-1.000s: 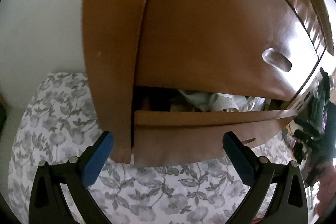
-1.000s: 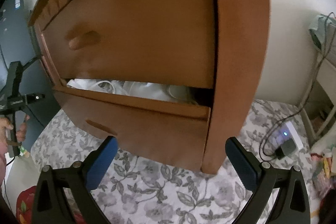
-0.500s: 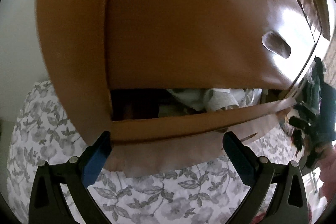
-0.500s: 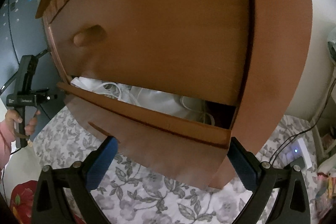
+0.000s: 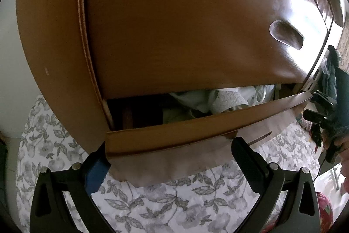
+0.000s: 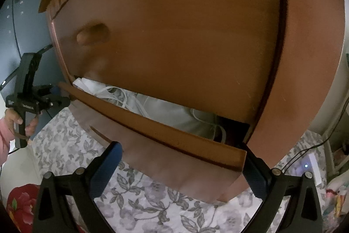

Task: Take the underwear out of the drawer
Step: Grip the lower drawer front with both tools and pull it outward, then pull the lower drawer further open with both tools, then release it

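Observation:
The wooden chest's lower drawer [image 5: 185,130] [image 6: 152,123] stands partly pulled out. White underwear and other pale garments [image 5: 226,99] [image 6: 165,110] lie bunched inside, some with thin straps. My left gripper [image 5: 170,163] is open, its blue-padded fingers either side of the drawer front's left part. My right gripper [image 6: 181,169] is open too, spanning the drawer front's right end. Each view also shows the other tool: the right gripper [image 5: 322,119] off the drawer's right end, the left gripper [image 6: 32,97] in a hand by its left end.
A shut upper drawer [image 5: 185,25] with a recessed handle [image 5: 285,35] overhangs the gap. Grey floral cloth [image 5: 163,206] [image 6: 152,200] covers the surface below. A white wall [image 5: 8,80] is at left; a lit power strip [image 6: 307,165] and cables are at right.
Both grippers have come closer to the chest, so the lower drawer front now sits between their fingers. The gap above the drawer looks wider, showing more of the garments.

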### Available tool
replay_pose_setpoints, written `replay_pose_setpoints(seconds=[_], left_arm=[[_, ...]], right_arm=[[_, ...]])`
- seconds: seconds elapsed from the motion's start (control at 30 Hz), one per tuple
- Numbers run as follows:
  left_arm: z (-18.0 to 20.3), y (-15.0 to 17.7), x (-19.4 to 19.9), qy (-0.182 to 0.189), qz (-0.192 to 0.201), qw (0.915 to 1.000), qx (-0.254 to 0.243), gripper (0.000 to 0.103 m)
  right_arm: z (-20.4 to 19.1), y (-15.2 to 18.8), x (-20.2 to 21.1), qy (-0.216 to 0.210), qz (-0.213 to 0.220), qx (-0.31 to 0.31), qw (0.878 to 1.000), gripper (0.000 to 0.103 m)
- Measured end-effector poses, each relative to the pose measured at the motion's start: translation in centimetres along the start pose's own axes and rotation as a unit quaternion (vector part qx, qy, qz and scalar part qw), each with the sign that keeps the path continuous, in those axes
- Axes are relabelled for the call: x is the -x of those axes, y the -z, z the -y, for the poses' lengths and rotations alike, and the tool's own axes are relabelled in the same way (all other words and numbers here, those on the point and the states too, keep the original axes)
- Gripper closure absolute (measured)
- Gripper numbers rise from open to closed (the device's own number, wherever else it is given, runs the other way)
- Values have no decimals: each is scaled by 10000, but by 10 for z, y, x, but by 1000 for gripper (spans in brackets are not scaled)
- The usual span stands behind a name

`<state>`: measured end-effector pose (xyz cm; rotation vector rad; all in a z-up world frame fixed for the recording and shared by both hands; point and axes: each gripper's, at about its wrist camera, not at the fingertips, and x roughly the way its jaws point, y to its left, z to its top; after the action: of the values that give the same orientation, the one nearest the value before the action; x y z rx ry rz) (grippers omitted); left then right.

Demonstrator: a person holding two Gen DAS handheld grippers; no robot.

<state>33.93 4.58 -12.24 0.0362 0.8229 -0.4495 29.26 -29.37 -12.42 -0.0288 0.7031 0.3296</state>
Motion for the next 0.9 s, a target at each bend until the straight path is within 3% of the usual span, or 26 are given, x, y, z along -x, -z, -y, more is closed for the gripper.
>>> replay_pose_setpoints(seconds=[0.37, 0.9], left_arm=[[2, 8, 7, 43, -44, 10000, -62, 0], [19, 48, 40, 6, -174, 9997, -183, 0]], right_arm=[[-6, 4, 4, 71, -68, 5, 10000, 0], [-28, 37, 43, 15, -88, -88, 9999, 0]])
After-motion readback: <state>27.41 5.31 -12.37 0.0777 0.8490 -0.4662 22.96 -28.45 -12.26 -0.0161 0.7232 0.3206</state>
